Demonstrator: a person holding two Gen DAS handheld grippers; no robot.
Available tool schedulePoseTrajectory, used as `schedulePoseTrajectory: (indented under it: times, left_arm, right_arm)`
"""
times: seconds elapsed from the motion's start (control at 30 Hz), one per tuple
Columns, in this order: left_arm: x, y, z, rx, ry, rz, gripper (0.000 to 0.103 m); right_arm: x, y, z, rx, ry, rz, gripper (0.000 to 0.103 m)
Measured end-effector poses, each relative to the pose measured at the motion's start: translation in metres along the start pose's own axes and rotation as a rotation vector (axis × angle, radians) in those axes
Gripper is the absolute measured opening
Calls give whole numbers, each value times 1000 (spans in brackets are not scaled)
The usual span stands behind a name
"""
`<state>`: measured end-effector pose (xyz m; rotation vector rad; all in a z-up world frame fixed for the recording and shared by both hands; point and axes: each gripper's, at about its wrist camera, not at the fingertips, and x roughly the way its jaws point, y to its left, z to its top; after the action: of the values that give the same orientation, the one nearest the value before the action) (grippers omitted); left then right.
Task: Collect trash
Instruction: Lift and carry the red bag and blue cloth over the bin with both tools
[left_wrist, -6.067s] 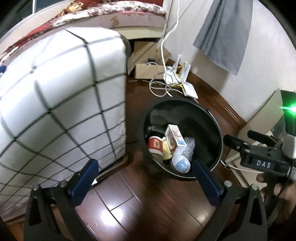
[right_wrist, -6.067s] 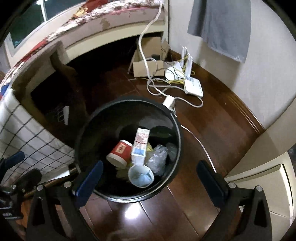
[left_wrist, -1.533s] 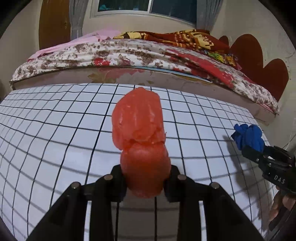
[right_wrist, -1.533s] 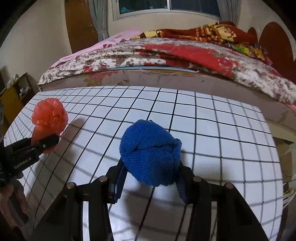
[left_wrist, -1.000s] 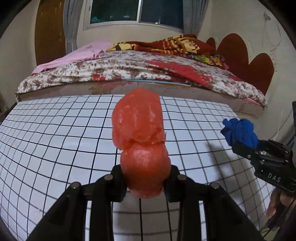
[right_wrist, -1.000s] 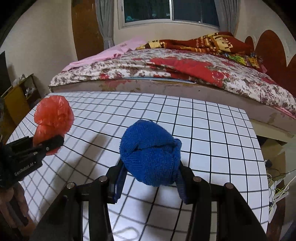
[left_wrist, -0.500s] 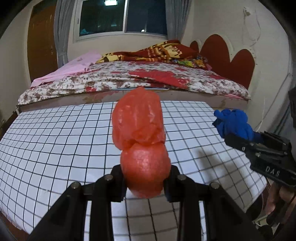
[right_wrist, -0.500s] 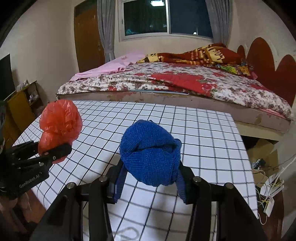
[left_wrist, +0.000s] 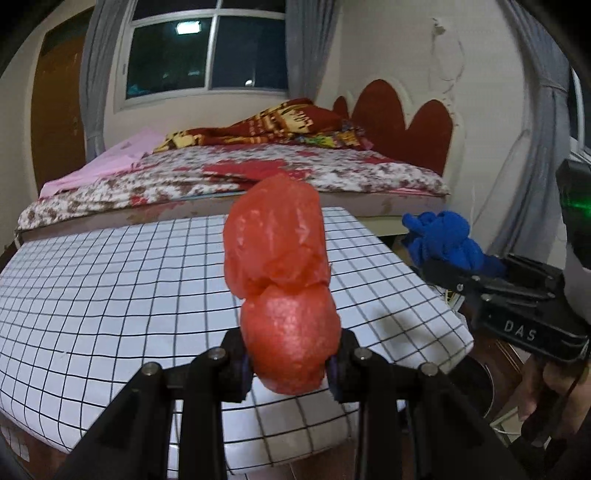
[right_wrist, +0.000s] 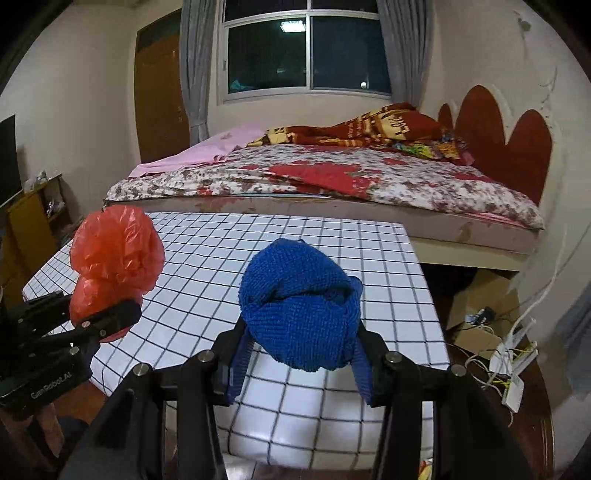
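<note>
My left gripper (left_wrist: 290, 363) is shut on a crumpled red plastic bag (left_wrist: 282, 266) and holds it up above the checked table (left_wrist: 110, 295). The bag also shows in the right wrist view (right_wrist: 116, 258), at the left. My right gripper (right_wrist: 301, 354) is shut on a bunched blue cloth (right_wrist: 301, 306), held above the table's near right part. The cloth also shows in the left wrist view (left_wrist: 447, 240), at the right. The dark rim of the trash bin (left_wrist: 476, 384) shows low at the right, past the table corner.
A bed with a floral cover (right_wrist: 332, 177) stands behind the table (right_wrist: 295, 258). A cardboard box (right_wrist: 480, 306) and white cables with a power strip (right_wrist: 513, 373) lie on the wooden floor at the right. A window (right_wrist: 306, 48) is at the back.
Both grippers have risen and drawn back from the table with the bag and the cloth held. More of the room and the table's near edge show now.
</note>
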<state>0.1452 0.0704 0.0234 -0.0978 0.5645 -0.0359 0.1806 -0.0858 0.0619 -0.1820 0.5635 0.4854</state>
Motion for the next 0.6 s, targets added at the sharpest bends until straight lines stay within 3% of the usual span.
schedulePoseTrajectory:
  times: [0.6]
  left_arm:
    - [-9,-68,-17,72,-4,-131,32]
  right_arm:
    - [-69,-58,-43,141,-47,-106,49]
